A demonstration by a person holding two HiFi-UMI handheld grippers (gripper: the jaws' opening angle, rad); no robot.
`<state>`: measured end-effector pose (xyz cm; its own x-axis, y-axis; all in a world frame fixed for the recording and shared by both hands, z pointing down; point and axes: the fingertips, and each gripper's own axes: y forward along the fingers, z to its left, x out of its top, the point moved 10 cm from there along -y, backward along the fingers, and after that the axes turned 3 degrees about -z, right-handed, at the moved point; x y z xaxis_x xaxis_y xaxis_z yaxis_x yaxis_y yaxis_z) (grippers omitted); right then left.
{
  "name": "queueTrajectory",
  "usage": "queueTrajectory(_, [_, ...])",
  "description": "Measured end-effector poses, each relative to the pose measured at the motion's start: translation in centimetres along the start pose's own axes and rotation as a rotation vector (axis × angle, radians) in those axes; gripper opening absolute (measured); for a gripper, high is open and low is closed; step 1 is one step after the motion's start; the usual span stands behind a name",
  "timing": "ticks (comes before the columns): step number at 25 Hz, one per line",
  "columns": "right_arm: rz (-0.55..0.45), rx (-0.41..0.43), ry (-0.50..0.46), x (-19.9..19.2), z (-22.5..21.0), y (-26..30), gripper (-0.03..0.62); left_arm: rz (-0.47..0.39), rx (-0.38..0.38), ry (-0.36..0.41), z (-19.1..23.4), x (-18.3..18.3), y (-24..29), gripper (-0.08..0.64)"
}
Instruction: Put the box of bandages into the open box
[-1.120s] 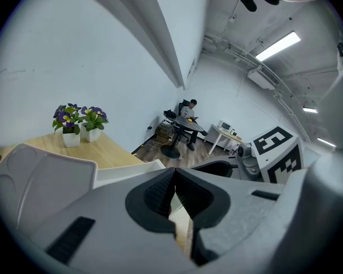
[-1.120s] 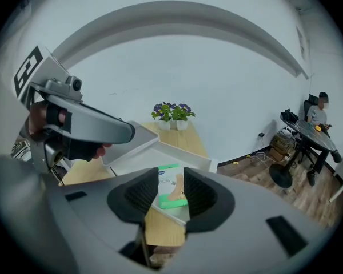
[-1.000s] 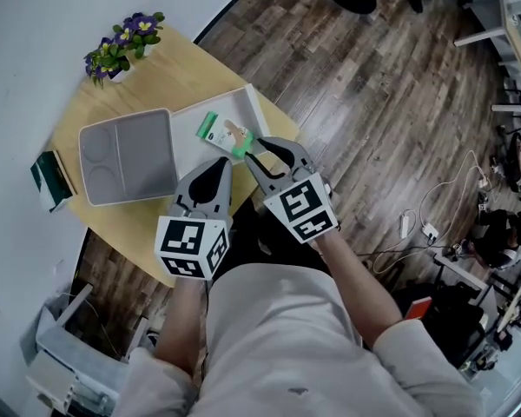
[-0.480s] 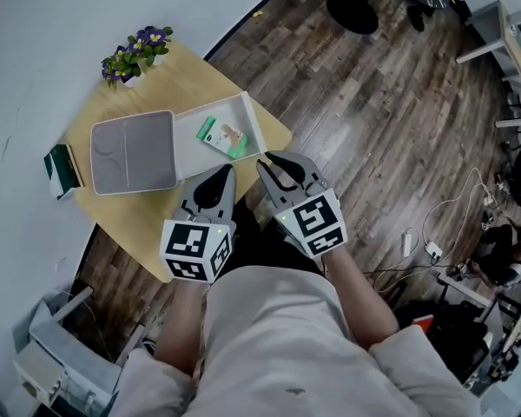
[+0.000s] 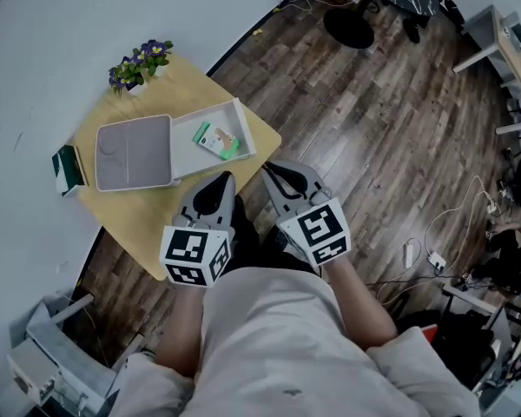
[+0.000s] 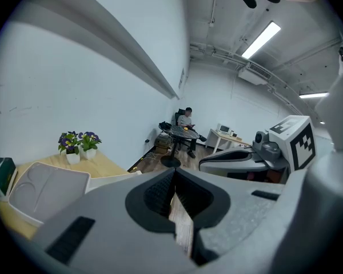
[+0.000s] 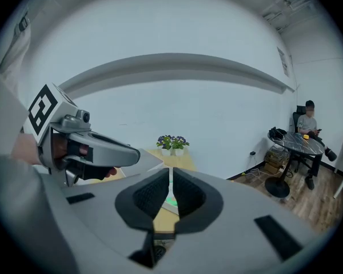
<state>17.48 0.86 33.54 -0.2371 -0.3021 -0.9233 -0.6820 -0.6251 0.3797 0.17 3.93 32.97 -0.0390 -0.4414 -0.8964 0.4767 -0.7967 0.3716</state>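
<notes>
The green-and-white box of bandages lies inside the open white box, whose grey-lined lid is folded flat to its left on the wooden table. Both grippers are held close to the person's body, off the table's near corner. My left gripper is shut with nothing in it; its jaws meet in the left gripper view. The jaws of my right gripper are closing, almost together, and hold nothing. A green sliver of the bandage box shows through the gap.
A pot of purple flowers stands at the table's far corner. A dark green box rests at the left edge. Wooden floor surrounds the table, with a round table and a seated person far off, and cables on the floor at right.
Both grippers have drawn back from the table toward the body. The right gripper's jaws have come together, and the bandage box stays lying in the open box.
</notes>
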Motion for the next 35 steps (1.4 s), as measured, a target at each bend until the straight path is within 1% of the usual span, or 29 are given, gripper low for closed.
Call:
queueTrajectory(5, [-0.034, 0.001, -0.003, 0.2, 0.2, -2.7, 0.012, -0.028, 0.012, 0.018, -2.2, 0.4, -1.1, 0.005])
queueTrajectory(10, [-0.066, 0.009, -0.003, 0.2, 0.6, -4.9, 0.006, -0.068, 0.034, 0.012, -3.9, 0.7, -2.2, 0.005])
queueTrajectory(18, [-0.116, 0.016, 0.013, 0.1, 1.4, -7.8, 0.005, -0.107, 0.054, 0.055, -6.2, 0.6, -4.5, 0.005])
queueTrajectory(28, [-0.162, -0.001, 0.024, 0.8, 1.4, -10.0, 0.005, -0.126, 0.044, 0.090, -8.0, 0.7, -5.0, 0.005])
queueTrajectory(35, [-0.166, -0.001, 0.023, 0.9, 1.0, -10.6, 0.004, -0.144, 0.049, 0.094, -8.7, 1.1, -4.9, 0.005])
